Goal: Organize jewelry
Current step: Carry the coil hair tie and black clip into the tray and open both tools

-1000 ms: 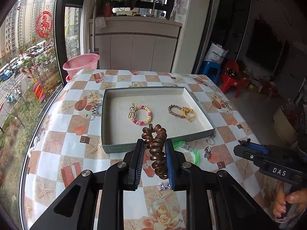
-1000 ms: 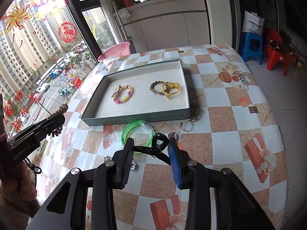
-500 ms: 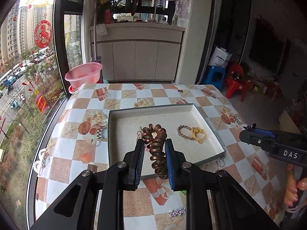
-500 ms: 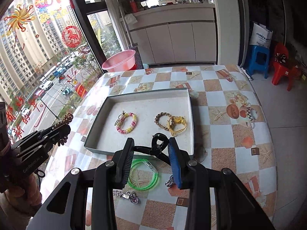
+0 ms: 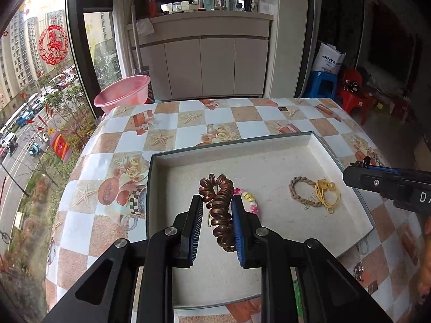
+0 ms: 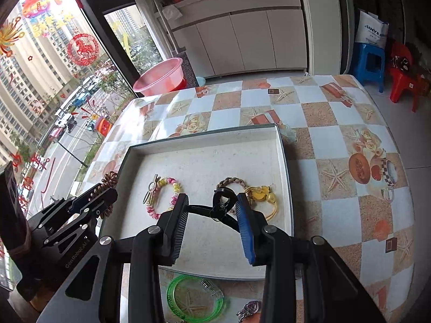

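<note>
Left wrist view: the left tool grips a brown spiral hair tie at the frame's center, over the gray tray on the bench. Right wrist view: the right tool is clamped on a black clip at center frame, above the tray holding a beaded bracelet, a braided band and a yellow tie. A green bangle lies on the bench at the lower edge.

Right gripper above the tray, fingers clamped on a black clip. Inside the tray: beaded bracelet, braided bracelet, yellow tie. Just outside its near edge, on the worktop: green bangle. At its left edge: left gripper holding a brown coil tie.
</note>
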{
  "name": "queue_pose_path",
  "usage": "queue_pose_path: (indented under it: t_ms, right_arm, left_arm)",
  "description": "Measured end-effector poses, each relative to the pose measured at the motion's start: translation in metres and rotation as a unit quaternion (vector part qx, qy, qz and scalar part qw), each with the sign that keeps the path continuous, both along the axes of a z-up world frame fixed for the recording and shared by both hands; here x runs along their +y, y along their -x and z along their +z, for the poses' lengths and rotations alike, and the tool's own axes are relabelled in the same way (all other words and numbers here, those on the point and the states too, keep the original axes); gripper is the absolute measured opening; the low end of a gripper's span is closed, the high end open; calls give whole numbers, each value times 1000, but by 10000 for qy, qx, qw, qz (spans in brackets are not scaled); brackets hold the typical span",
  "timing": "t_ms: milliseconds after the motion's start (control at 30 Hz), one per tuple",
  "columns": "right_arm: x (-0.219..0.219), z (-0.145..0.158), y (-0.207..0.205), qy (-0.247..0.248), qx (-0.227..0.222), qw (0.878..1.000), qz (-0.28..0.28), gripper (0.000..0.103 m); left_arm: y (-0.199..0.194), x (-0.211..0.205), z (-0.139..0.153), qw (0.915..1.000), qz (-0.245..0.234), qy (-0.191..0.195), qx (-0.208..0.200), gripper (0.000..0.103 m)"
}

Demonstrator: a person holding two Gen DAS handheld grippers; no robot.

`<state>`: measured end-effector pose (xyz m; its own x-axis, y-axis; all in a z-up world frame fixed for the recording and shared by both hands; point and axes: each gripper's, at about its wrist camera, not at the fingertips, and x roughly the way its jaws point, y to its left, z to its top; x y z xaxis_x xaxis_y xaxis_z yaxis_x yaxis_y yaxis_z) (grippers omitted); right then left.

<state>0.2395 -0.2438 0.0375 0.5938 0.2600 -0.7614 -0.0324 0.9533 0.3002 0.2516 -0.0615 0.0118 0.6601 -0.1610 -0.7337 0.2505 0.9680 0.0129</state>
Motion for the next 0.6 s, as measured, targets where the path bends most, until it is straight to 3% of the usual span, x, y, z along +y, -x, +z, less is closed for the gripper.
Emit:
queue_pose_path:
  t_ms: [433,467,500,600]
  right_arm:
    - [7,-59,-41,213,326,9992,-78,39]
    - [8,-61,-42,254,342,9991,-82,39]
    - [9,-64,-42,282,363,9989,-76,39]
    - [9,-67,-42,364,317,9988,-94,40]
  left_arm:
    - [-23,-7,-49,9981,118,-590,138,36]
    - [-23,-8,-51,9979,118,-613,167,37]
    - [-24,-8,-54,9977,115,-632,195,46]
    - [-21,-11,-57,9970,136,-748,144,48]
